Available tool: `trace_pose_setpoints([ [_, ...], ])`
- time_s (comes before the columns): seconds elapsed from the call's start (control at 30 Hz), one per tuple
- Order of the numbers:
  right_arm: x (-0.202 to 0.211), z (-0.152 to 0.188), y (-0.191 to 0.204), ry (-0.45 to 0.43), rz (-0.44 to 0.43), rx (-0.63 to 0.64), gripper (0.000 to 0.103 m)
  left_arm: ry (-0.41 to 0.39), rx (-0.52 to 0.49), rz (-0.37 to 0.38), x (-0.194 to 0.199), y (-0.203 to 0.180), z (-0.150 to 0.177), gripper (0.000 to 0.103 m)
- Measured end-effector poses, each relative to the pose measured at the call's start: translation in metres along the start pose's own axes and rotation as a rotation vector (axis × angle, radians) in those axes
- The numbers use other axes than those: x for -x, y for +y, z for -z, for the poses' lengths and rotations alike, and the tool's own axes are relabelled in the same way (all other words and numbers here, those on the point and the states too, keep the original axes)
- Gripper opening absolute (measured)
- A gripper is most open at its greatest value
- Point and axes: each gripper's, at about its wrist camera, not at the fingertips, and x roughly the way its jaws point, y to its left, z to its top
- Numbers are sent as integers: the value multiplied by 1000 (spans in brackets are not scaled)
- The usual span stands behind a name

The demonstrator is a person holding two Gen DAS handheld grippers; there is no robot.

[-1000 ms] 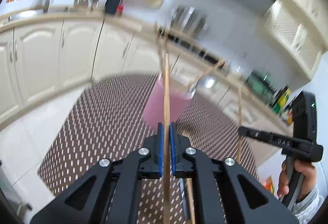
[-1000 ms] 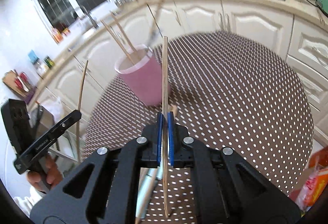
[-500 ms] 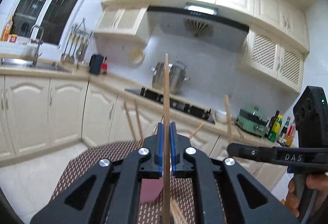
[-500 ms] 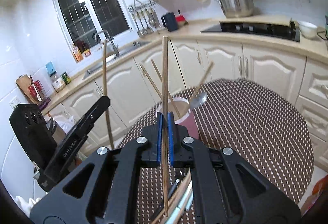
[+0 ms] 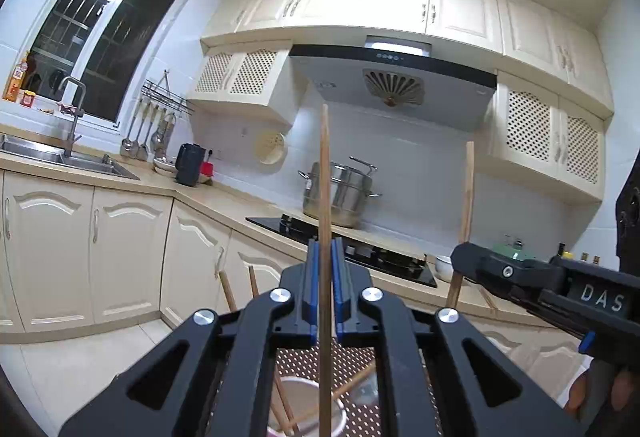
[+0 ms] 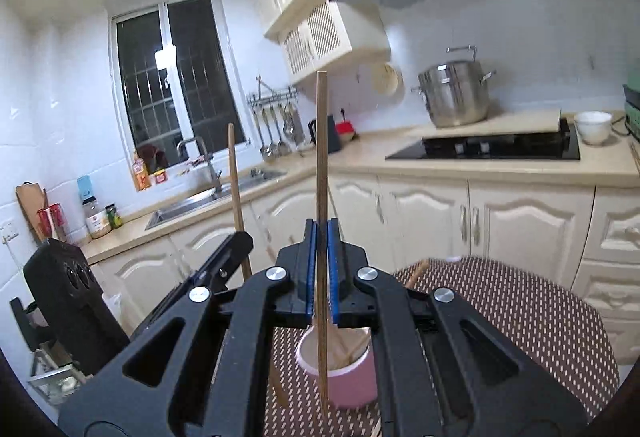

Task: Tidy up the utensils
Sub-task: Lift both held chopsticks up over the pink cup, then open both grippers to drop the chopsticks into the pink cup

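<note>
In the right wrist view, the cup (image 6: 340, 373) sits low centre on the table (image 6: 520, 317), chopsticks (image 6: 352, 347) inside, stockpot (image 6: 454, 95) upper right.

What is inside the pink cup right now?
The pink cup holds several wooden chopsticks leaning against its rim. The right claw and its chopstick cover part of the opening; the cup's bottom is hidden.

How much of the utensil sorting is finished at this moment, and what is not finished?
Done: several chopsticks already stand in the pink cup. In hand: the left gripper and the right gripper each clamp one chopstick upright above the cup. Left: both must go into the cup. Whether more utensils lie on the table cannot be told.
</note>
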Motion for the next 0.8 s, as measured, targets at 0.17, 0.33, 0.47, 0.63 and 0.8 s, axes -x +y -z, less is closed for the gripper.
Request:
trace_pose_setpoints([
  [0.17,-14,1,-9,-53,7,-16,6,-24,-5,-31,-17,4,4,6],
  [0.33,-26,5,-13,-92,15,-28,6,-44,4,-53,-31,9,5,6],
  [0.47,-33,11,-16,-94,18,-22,6,-67,-19,-82,-41,10,7,6],
  [0.63,-37,20,-20,-73,14,-26,6,-35,-38,-96,-45,13,21,6],
  [0.8,-37,28,-20,-44,11,-29,6,15,-50,-98,-41,18,36,6],
])
